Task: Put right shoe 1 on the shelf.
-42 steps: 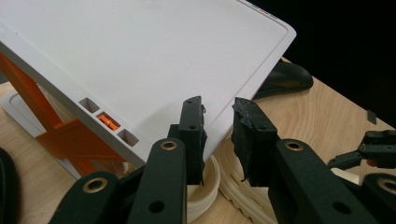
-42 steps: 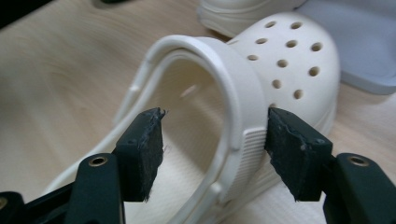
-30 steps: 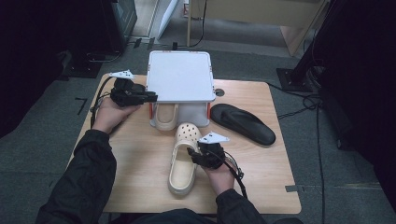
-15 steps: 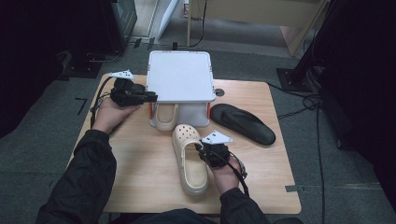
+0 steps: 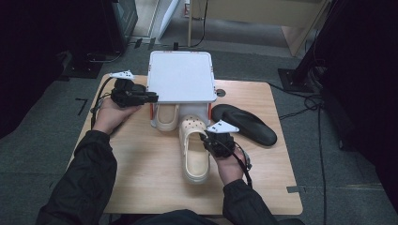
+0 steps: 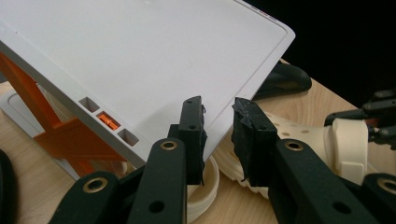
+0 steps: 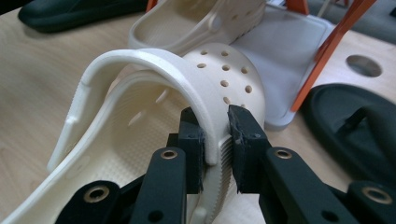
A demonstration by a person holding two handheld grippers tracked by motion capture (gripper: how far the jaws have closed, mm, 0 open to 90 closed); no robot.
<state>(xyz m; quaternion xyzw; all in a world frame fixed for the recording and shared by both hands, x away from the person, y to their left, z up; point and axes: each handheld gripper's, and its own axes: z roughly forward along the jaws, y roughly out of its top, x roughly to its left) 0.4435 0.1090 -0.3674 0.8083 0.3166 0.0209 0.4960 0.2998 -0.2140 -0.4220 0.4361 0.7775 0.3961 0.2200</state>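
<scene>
The right hand-held gripper (image 7: 215, 140), its jaws having just been closing, is pinching the side wall of the cream clog (image 5: 195, 149), which is lying just in front of the white rack (image 5: 180, 77). The left hand-held gripper (image 6: 218, 135) is clamping the rack's top panel at its left front corner. A second clog (image 5: 165, 116) is sitting under the rack.
</scene>
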